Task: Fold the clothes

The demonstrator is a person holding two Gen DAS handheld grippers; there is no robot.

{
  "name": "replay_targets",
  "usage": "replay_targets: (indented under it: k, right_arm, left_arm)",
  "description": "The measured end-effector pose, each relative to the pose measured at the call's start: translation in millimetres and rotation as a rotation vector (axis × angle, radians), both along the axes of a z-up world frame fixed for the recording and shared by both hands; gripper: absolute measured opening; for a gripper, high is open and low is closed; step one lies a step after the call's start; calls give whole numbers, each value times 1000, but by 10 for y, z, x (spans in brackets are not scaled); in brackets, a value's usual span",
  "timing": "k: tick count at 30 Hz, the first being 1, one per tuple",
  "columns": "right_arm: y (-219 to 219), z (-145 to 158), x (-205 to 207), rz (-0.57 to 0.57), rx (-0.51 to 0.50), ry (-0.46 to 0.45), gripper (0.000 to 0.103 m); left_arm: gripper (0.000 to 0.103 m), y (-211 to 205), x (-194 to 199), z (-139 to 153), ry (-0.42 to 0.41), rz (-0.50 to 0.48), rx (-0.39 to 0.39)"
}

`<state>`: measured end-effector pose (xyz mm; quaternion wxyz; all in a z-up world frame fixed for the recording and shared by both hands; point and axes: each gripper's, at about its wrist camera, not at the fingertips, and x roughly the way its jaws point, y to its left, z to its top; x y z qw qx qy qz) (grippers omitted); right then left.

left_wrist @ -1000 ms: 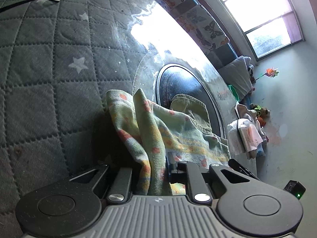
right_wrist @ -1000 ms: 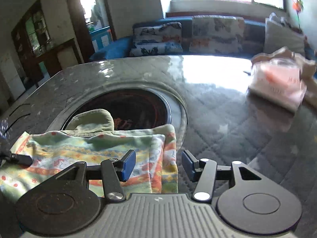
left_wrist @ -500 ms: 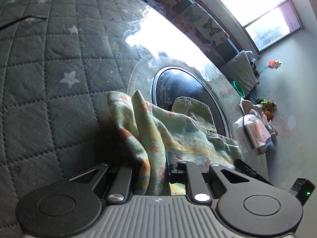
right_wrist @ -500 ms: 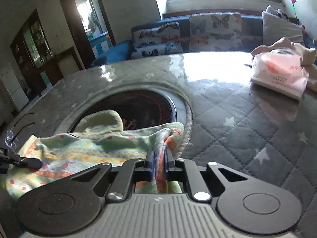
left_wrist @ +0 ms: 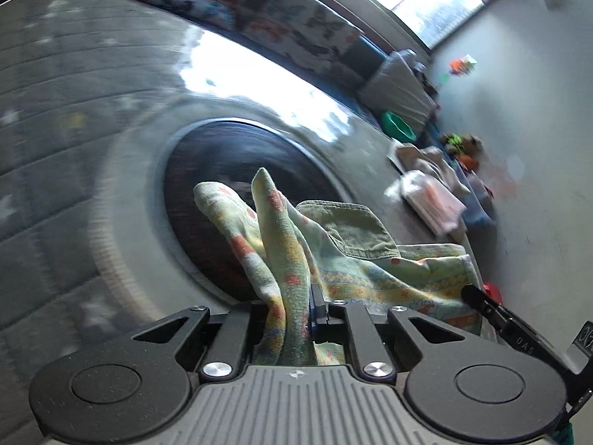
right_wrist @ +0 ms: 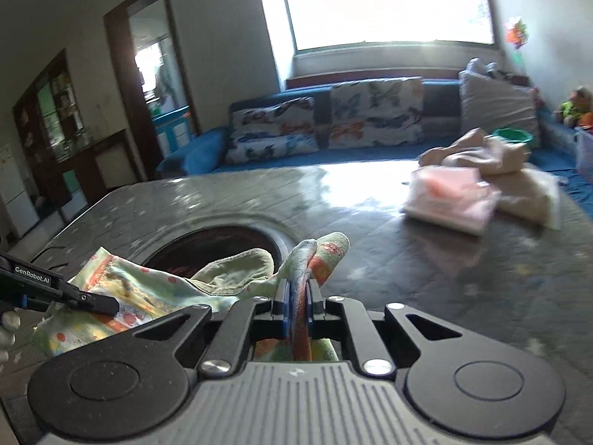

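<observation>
A small pale-green garment [left_wrist: 370,270] with orange and yellow print and an olive collar [left_wrist: 352,233] hangs between both grippers above the grey quilted table [left_wrist: 55,148]. My left gripper [left_wrist: 292,307] pinches a bunched edge of it, its jaws closing tighter on the cloth. In the right wrist view my right gripper [right_wrist: 296,296] is shut on the opposite bunched edge of the garment [right_wrist: 148,293]. Each gripper shows in the other's view: the right one [left_wrist: 481,302] at lower right, the left one [right_wrist: 92,302] at lower left. Both views are blurred by motion.
A dark round inset [right_wrist: 222,244] sits in the table just beyond the garment. At the far right lie a pink tissue pack [right_wrist: 452,200], beige cloths [right_wrist: 481,155] and a green bowl [right_wrist: 513,135]. A blue sofa [right_wrist: 333,126] with cushions runs behind.
The right gripper went from open beside the garment's edge to shut on it. Both grippers then rose, lifting the near edge of the garment off the table toward the round inset.
</observation>
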<state>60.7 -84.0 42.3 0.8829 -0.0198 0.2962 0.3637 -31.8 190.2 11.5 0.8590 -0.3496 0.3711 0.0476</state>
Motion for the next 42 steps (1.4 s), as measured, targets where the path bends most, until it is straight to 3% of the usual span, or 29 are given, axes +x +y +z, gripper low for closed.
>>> replay_targets:
  k: [11, 20, 32, 36, 40, 42]
  right_arm:
    - [-842, 176, 26, -236, -15, -75, 7]
    - [-1314, 130, 99, -362, -9, -70, 7]
    - [-1434, -280, 250, -426, -66, 20, 7]
    - [-1451, -370, 282, -441, -98, 42, 8]
    - [-1439, -441, 314, -454, -141, 54, 13]
    - [-1439, -454, 335, -466, -158, 55, 16]
  left_arm:
    - [12, -764, 751, 161, -29, -217, 40]
    - [12, -1227, 1130, 235, -26, -342, 101]
    - [13, -1350, 1339, -121, 69, -374, 161]
    - [27, -1325, 1358, -182, 94, -367, 175]
    - [31, -1336, 1368, -204, 99, -376, 196]
    - [45, -1338, 1362, -195, 103, -371, 219]
